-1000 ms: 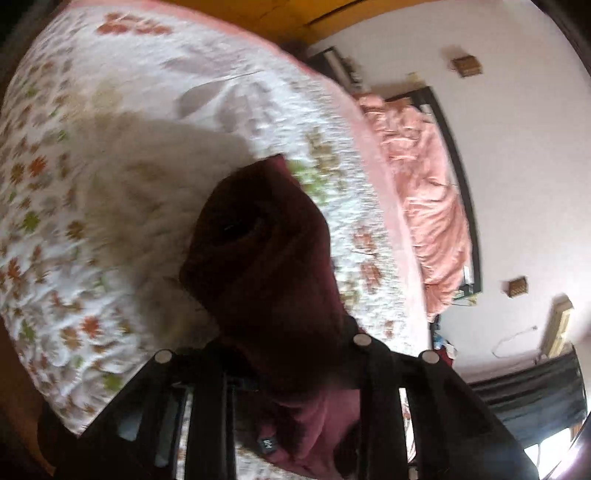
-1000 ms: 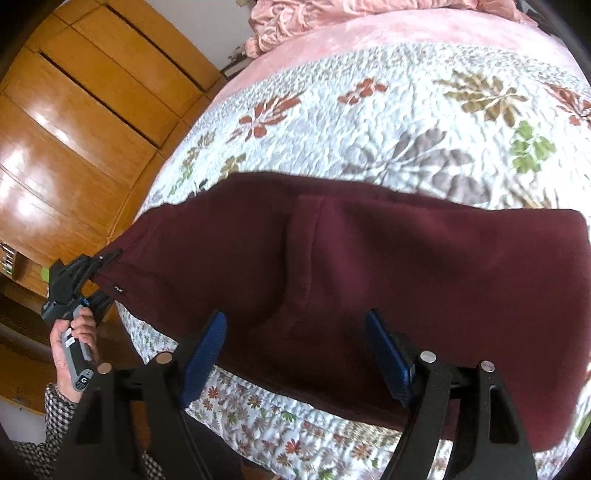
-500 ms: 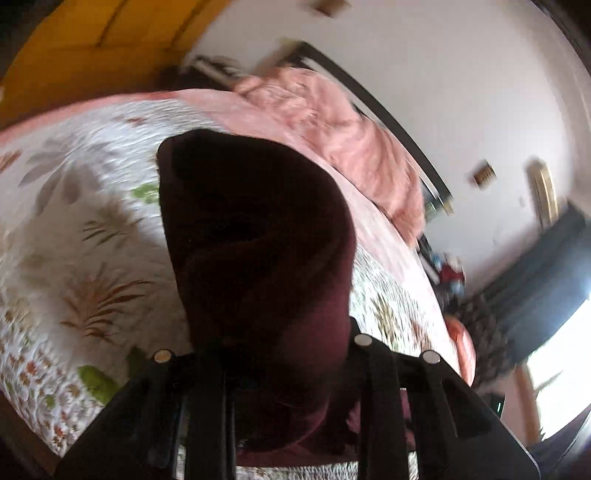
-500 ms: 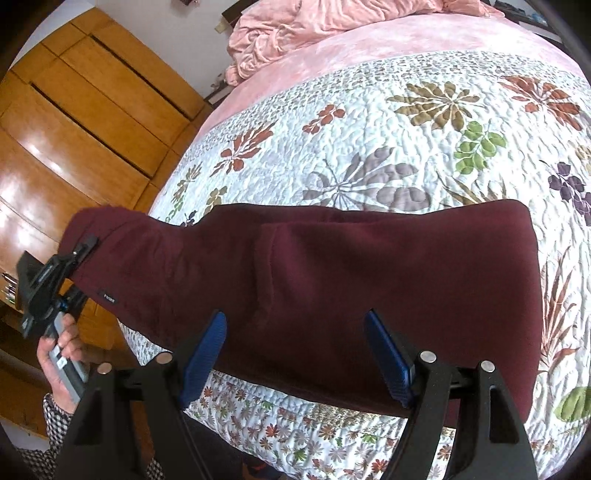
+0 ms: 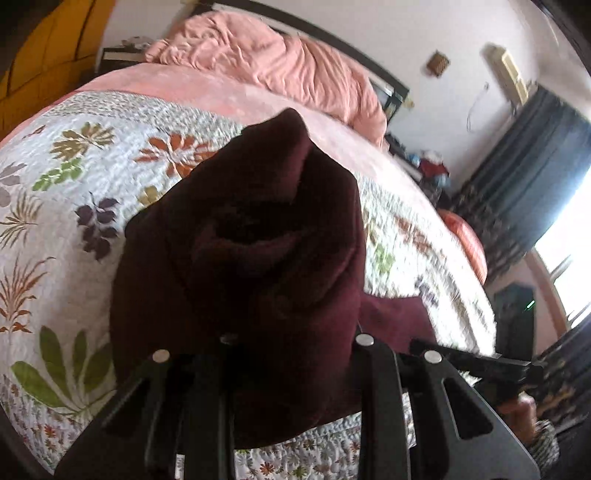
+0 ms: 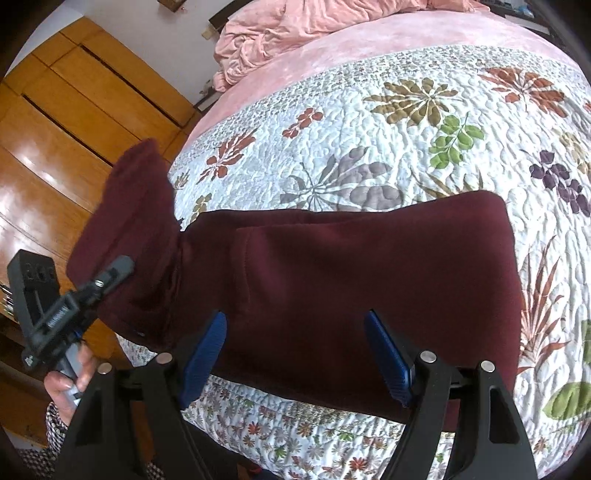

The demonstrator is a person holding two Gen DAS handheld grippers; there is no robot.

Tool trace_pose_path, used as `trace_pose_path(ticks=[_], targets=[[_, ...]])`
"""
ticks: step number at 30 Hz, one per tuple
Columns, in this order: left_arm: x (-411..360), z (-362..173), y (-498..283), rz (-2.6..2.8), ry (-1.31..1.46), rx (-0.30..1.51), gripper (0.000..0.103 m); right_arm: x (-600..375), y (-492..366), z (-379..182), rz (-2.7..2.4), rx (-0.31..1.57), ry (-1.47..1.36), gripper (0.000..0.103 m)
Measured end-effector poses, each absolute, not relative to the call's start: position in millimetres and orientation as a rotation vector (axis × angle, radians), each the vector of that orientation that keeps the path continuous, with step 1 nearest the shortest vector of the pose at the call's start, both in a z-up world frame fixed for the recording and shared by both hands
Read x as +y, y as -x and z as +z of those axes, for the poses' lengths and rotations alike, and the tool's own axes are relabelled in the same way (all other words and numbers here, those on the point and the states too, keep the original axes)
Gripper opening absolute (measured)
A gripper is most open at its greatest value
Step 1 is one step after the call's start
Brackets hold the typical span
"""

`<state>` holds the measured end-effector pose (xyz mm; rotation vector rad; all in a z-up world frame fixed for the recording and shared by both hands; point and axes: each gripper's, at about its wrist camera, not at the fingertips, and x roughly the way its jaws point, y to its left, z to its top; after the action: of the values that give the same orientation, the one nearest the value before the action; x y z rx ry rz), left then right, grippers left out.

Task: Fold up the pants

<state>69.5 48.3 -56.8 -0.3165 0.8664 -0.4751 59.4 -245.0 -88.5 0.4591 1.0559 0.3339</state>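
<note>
Left gripper: clamped on 1 end of the maroon pants, black arms close together in its own view, a thick bunch of soft fleece rising directly ahead of the fingers and hiding their tips.

Right gripper: jaws spread wide, 2 blue ribbed pads standing apart over the cloth; whether they touch it cannot be told, and nothing is pinched between them.

Pants: 1 pair, dark maroon, matte fleece with a stitched seam running down the panel just ahead of the right gripper; the main part lies flat as a broad rectangle on the bed, while the end to that gripper's left lifts off the quilt in the left gripper's hold.

Hand: 1 seen, wrapped round the left gripper's handle, with a checked sleeve below it.

Quilt: 1 white stitched, puckered cover under and beyond the pants, printed with leaves in rust, green, grey and purple; a small-flower border runs along its near edge.

Pink bedding: 1 smooth pink sheet past the quilt, then 1 crumpled pink heap at the far end.

Wardrobe: glossy orange-brown wooden panels, far left of the right gripper.
</note>
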Motion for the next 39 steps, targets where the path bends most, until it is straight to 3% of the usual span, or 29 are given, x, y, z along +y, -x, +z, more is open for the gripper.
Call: trace_pose_path(ticks=[13, 20, 23, 32, 39], targets=[[10.2, -103.4, -65.9, -0.495, 0.189, 0.986, 0.032, -251.4, -63.7, -109.5, 0.304, 1.095, -0.463, 0.078], [21.2, -68.4, -42.2, -0.626, 0.327, 0.995, 0.081, -251.8, -65.3, -108.2, 0.305, 1.105, -0.471, 0.078], [51.6, -44.6, -36.6, -0.563, 0.352, 0.922, 0.090, -248.2, -66.3, -97.9, 0.329, 1.096, -0.486, 0.079], [90.8, -108.4, -82.5, -0.183, 0.168, 1.048, 0.083, -191.0, -88.4, -79.1, 0.462, 1.145, -0.455, 0.090], [103.9, -150.1, -90.3, -0.234, 0.354, 1.169, 0.088, -157.9, -105.7, -123.1, 0.504, 1.336, -0.515, 0.093]])
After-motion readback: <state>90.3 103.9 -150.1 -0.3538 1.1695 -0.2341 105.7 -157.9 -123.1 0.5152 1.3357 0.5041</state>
